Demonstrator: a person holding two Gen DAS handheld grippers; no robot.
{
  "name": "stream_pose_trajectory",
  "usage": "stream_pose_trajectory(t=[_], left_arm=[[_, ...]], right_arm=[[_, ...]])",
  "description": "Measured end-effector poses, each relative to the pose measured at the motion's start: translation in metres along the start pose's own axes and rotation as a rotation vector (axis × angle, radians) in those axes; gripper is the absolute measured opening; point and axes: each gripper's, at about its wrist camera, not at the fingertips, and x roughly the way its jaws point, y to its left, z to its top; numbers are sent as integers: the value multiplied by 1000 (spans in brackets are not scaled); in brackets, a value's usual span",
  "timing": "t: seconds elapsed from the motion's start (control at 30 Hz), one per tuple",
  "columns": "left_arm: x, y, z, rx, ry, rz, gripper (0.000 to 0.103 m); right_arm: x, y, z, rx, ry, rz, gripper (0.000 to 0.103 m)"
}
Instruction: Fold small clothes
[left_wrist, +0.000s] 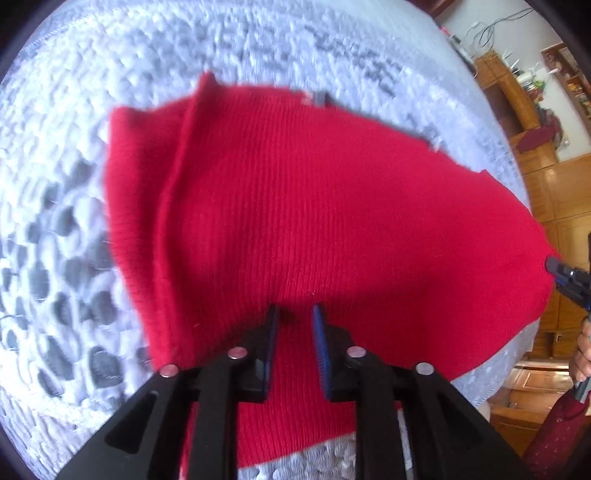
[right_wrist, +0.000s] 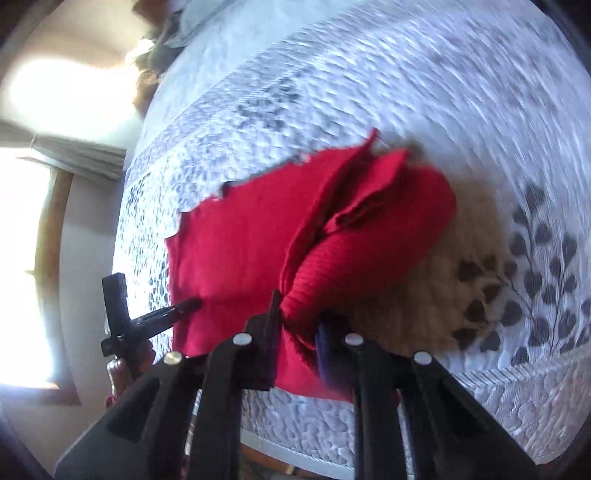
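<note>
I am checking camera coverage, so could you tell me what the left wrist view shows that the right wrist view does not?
Only the left wrist view shows wooden cabinets beside the bed and a gap between the left gripper pads over the red sweater. Only the right wrist view shows a bright window, a tan cloth under the sweater, and the right gripper shut on a bunched fold. Both show the sweater on the grey patterned bedspread.

Place: a home bedroom
Bed: quilted white-and-grey bedspread (left_wrist: 258, 48) with leaf print
Furniture: wooden cabinets and shelves (left_wrist: 546, 177)
Window: bright, curtained (right_wrist: 22, 258)
</note>
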Motion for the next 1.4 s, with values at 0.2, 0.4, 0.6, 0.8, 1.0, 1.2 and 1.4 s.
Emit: stream_pose_trajectory(t=[0.2, 0.4, 0.6, 0.8, 1.0, 1.2, 1.4], left_arm=[[-33, 19, -10, -12, -57, -18, 30], [-49, 52, -16, -74, -84, -14, 30], [-59, 70, -19, -125, -111, -10, 30], [-61, 53, -13, -78, -110, -63, 30], [-44, 11, 4, -31, -54, -179, 31], [-25, -5, 7, -31, -19, -146, 31], [-33, 9, 6, -48, -28, -87, 31]], right_arm=[[36, 105, 16, -208, 33, -56, 15], [108, 163, 6, -318, 127, -83, 15], [180, 186, -21, -381, 297, -73, 26], [139, 172, -24, -297, 308, 183, 39], [82, 129, -13, -220, 192, 138, 40], [112, 104, -36, -207, 278, 143, 53], [147, 132, -55, -386, 323, 69, 49]])
